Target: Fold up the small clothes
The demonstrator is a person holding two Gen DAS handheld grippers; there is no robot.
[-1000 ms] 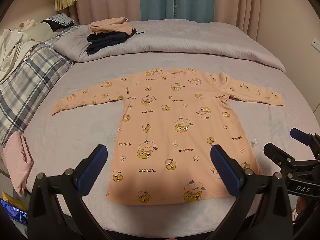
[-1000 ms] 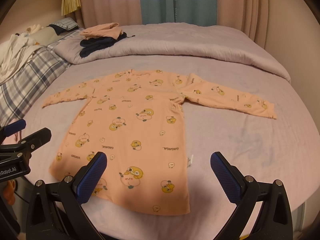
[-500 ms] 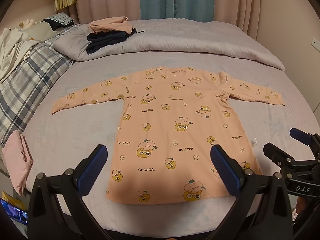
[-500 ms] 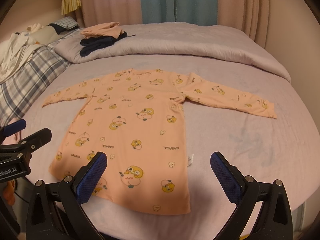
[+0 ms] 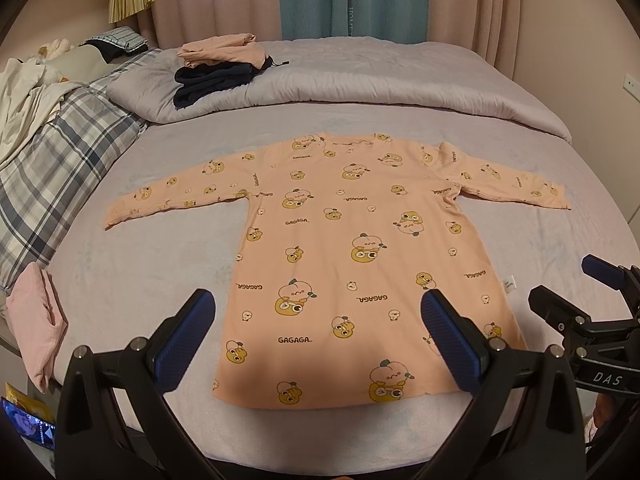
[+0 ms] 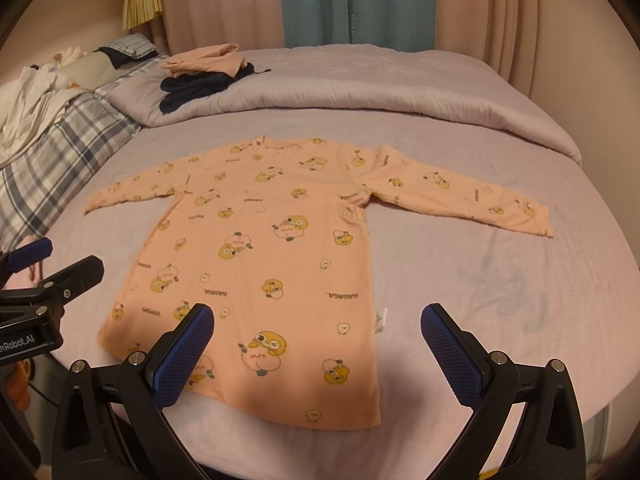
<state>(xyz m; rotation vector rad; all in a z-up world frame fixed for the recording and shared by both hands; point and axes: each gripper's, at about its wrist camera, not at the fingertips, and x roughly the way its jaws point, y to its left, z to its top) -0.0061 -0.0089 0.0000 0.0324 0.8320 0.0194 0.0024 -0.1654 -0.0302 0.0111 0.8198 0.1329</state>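
The shirt (image 5: 344, 264) lay flat, sleeves spread, ready for folding; the left gripper (image 5: 318, 340) and right gripper (image 6: 318, 354) hovered near its hem, both spread wide, holding nothing.

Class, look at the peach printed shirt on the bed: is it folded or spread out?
Spread out. The shirt lies flat on the bed, both sleeves extended sideways, no folds yet.

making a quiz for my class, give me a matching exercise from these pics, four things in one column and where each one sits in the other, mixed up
Things:
1. peach printed shirt
2. dark folded clothes
3. pink folded cloth
4. plaid blanket

Places:
A. at the bed's near left edge
B. spread flat mid-bed, sleeves out
C. along the bed's left side
D. on the grey duvet, under a peach garment

Pairs: 1-B, 2-D, 3-A, 4-C
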